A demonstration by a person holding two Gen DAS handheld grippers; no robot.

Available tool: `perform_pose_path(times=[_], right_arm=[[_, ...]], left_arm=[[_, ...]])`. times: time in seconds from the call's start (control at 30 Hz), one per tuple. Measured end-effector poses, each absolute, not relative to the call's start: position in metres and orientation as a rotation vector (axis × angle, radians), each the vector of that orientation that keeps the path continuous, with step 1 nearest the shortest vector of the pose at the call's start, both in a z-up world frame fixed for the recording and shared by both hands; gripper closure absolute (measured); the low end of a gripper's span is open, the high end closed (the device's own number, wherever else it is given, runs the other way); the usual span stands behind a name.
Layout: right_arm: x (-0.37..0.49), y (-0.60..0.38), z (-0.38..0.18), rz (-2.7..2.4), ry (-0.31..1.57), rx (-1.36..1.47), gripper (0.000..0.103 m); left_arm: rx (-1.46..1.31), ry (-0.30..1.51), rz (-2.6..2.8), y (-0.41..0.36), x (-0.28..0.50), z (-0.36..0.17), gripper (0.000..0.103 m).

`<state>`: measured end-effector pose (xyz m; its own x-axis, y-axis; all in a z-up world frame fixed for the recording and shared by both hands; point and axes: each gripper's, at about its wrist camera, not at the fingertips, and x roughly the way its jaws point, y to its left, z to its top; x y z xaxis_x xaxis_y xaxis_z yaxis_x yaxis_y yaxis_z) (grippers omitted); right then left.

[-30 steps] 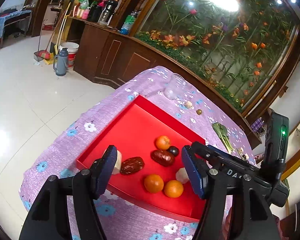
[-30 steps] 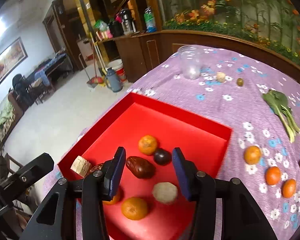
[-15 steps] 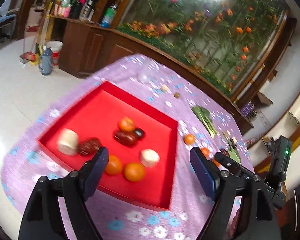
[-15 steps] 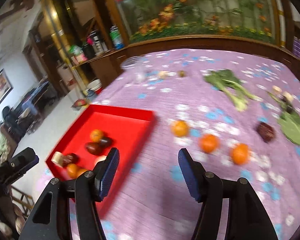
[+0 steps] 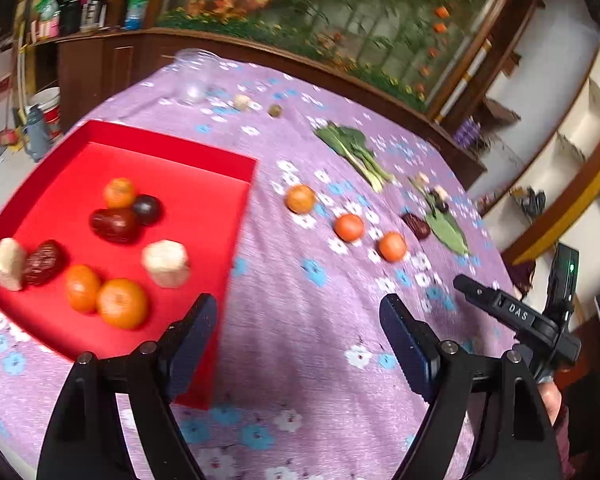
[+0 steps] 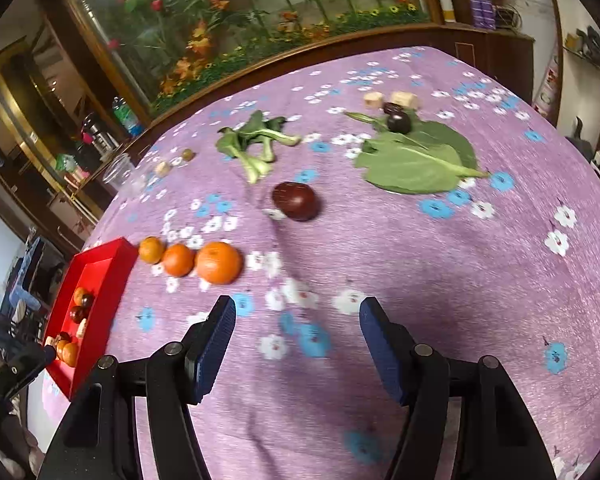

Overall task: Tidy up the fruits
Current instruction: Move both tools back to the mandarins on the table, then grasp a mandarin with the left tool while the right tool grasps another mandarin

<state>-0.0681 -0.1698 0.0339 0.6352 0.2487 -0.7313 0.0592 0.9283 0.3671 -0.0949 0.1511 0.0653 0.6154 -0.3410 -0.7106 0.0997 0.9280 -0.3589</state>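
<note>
A red tray at the left of the purple flowered table holds several oranges, red dates, a dark plum and pale chunks; it also shows far left in the right wrist view. Three oranges lie in a row on the cloth, also seen in the left wrist view. A dark red date lies beyond them. My left gripper is open and empty beside the tray's right edge. My right gripper is open and empty, just short of the oranges.
Bok choy, a large green leaf, a dark plum and pale chunks lie farther back. A clear cup stands at the far edge. A wooden cabinet with a flower mural lines the back.
Both grippers swung right, away from over the tray toward the loose fruit on the cloth. Both opened wider. Nothing was picked up.
</note>
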Motion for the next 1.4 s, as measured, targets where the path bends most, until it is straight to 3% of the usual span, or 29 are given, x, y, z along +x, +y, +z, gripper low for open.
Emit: perform_pose_path(times=[0.8, 1.03, 1.27, 1.33, 1.4], right_arm=[[0.007, -0.086, 0.011, 0.273, 0.917, 0.169, 0.034], [0.014, -0.081, 0.010, 0.272, 0.895, 0.103, 0.062], [0.006, -0.093, 0.011, 0.254, 0.900, 0.131, 0.063], [0.006, -0.100, 0.011, 0.245, 0.908, 0.158, 0.063], [0.007, -0.105, 0.011, 0.246, 0.915, 0.189, 0.063]], left_arm=[[-0.243, 0.933, -0.265, 0.123, -0.066, 0.048, 0.021], [-0.195, 0.919, -0.260, 0.109, -0.041, 0.049, 0.021], [-0.129, 0.907, -0.316, 0.085, -0.009, 0.044, 0.021], [-0.130, 0.909, -0.339, 0.079, 0.001, 0.041, 0.028], [-0.127, 0.928, -0.356, 0.073, 0.012, 0.038, 0.046]])
